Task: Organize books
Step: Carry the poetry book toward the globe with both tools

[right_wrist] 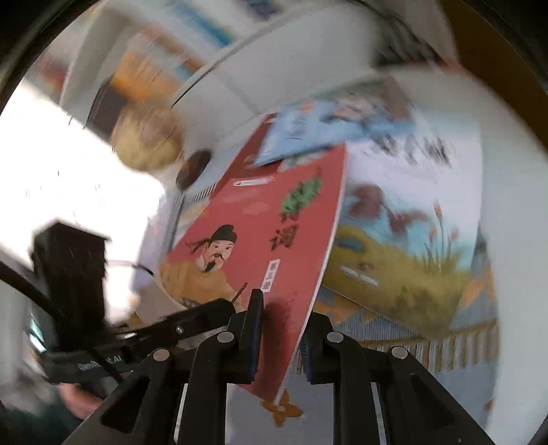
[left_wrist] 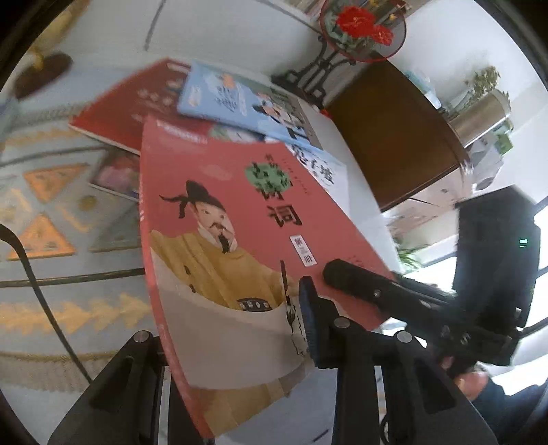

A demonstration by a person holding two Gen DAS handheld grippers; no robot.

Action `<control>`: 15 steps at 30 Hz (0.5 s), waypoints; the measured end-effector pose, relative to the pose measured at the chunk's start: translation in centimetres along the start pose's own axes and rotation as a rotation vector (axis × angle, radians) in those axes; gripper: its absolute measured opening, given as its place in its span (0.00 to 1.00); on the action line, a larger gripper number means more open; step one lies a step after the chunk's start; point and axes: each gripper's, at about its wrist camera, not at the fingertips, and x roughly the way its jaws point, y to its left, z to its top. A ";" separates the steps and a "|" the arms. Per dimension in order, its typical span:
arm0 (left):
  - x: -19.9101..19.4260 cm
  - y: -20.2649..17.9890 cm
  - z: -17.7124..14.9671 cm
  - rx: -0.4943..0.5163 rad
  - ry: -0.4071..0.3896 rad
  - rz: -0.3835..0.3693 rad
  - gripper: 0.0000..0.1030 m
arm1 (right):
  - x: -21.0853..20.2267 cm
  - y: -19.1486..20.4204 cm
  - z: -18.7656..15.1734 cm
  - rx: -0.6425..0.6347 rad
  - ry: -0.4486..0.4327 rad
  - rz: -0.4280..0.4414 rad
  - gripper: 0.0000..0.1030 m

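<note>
Both grippers hold one pink-red book (left_wrist: 233,212) with a yellow-robed figure on its cover, lifted and tilted. In the left wrist view my left gripper (left_wrist: 270,315) is shut on its lower edge; the blue pad (left_wrist: 306,308) presses on the cover and the other finger is hidden behind it. My right gripper (left_wrist: 346,274) clamps the book's right edge. In the blurred right wrist view the right gripper (right_wrist: 281,328) is shut on the same book (right_wrist: 267,222), with the left gripper (right_wrist: 212,309) on the cover at the left.
Beneath lie a dark red book (left_wrist: 126,102), a light blue book (left_wrist: 239,99), a white book with black lettering (left_wrist: 322,167) and a landscape-cover book (right_wrist: 394,246). A patterned rug (left_wrist: 48,205) spreads left. A dark wooden table (left_wrist: 394,137) and a red-flower ornament (left_wrist: 363,27) stand behind.
</note>
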 end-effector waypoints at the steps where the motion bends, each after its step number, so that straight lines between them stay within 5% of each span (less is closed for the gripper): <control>1: -0.9 0.2 -0.2 0.002 -0.020 0.016 0.27 | 0.0 1.3 -0.2 -0.058 0.005 -0.004 0.17; 15: -15.9 8.7 0.5 -0.045 -0.232 0.146 0.28 | 3.2 16.8 1.8 -0.379 -0.052 0.118 0.17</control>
